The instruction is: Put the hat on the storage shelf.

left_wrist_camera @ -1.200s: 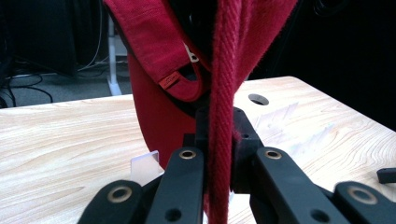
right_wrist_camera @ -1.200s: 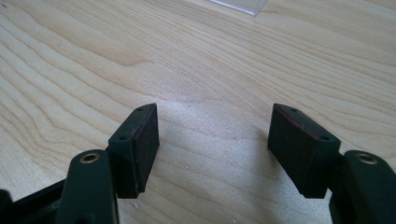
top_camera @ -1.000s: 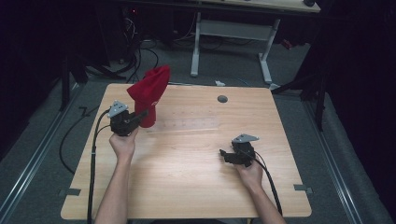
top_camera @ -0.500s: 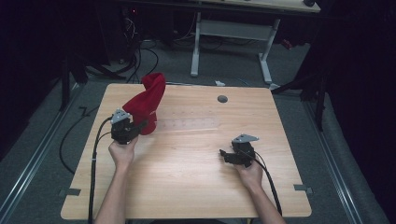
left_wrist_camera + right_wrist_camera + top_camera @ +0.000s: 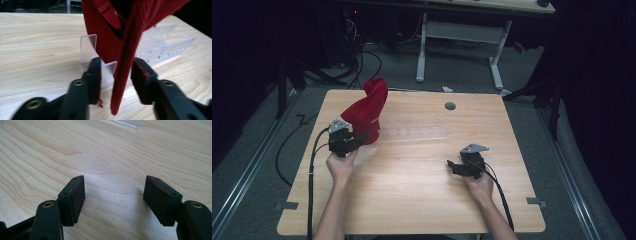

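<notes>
A red cap (image 5: 364, 111) stands tall at the table's left, draped over a clear plastic stand (image 5: 88, 48). A clear slotted rack (image 5: 412, 132) lies flat to its right. My left gripper (image 5: 362, 137) sits at the cap's near side, open. In the left gripper view the cap's edge (image 5: 125, 75) hangs down between the spread jaws of the left gripper (image 5: 116, 67), close to the right one. My right gripper (image 5: 457, 166) rests low over bare wood at the right, and the right gripper (image 5: 113, 200) is open with nothing between its pads.
A small grey round disc (image 5: 450, 106) is set in the wooden table (image 5: 422, 200) near its far edge. Black cables (image 5: 312, 165) trail off the left side. A white desk frame (image 5: 462, 30) stands on the floor behind.
The left gripper has drawn back toward the person and down. The cap has sunk lower onto the stand. The right gripper has stayed put.
</notes>
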A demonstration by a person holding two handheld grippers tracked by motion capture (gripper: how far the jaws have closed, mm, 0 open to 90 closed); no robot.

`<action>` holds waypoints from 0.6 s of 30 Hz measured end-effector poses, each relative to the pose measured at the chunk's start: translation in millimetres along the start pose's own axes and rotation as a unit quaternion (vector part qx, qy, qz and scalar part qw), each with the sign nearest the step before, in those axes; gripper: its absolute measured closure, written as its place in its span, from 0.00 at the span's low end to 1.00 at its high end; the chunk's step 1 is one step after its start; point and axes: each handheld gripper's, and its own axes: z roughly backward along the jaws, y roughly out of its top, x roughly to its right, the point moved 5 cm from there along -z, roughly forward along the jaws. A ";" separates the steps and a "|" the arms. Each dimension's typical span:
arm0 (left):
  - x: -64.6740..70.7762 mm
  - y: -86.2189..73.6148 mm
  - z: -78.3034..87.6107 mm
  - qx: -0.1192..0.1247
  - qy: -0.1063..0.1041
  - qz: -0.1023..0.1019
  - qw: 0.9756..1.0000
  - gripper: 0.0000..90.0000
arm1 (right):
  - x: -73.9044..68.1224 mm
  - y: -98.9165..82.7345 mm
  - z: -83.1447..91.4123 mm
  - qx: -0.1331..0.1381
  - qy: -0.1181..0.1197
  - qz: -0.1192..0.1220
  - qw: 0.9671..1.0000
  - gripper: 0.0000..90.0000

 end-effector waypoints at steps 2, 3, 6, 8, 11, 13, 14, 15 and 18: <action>0.2 2.5 1.5 0.000 0.005 0.007 1.000 0.55 | 0.0 0.0 0.0 0.000 0.000 0.000 1.000 0.38; 1.5 3.4 2.7 0.003 0.005 0.006 1.000 0.53 | 0.0 0.0 0.0 0.000 0.000 0.000 1.000 0.38; 5.3 4.6 6.2 0.006 0.003 -0.001 1.000 0.49 | -0.2 0.0 0.0 0.000 0.000 -0.001 1.000 0.38; 6.8 4.9 8.0 0.005 0.003 -0.002 1.000 0.48 | -0.1 0.0 0.0 0.000 0.000 -0.001 1.000 0.38; 8.2 4.3 10.5 0.000 0.005 -0.008 1.000 0.47 | -0.1 0.0 0.0 0.000 -0.001 -0.001 1.000 0.38; 8.6 3.6 12.0 -0.005 0.006 -0.012 1.000 0.46 | 0.0 0.0 0.0 0.000 -0.001 0.000 1.000 0.38; 9.1 3.3 12.7 -0.006 0.006 -0.013 1.000 0.46 | 0.0 0.0 0.0 0.000 -0.001 0.000 1.000 0.38; 9.5 3.2 13.6 -0.007 0.006 -0.015 1.000 0.46 | 0.0 0.0 0.0 0.000 -0.001 0.000 1.000 0.38; 10.9 4.5 16.9 0.001 0.003 -0.016 1.000 0.45 | 0.0 0.0 0.0 0.000 -0.001 0.000 1.000 0.38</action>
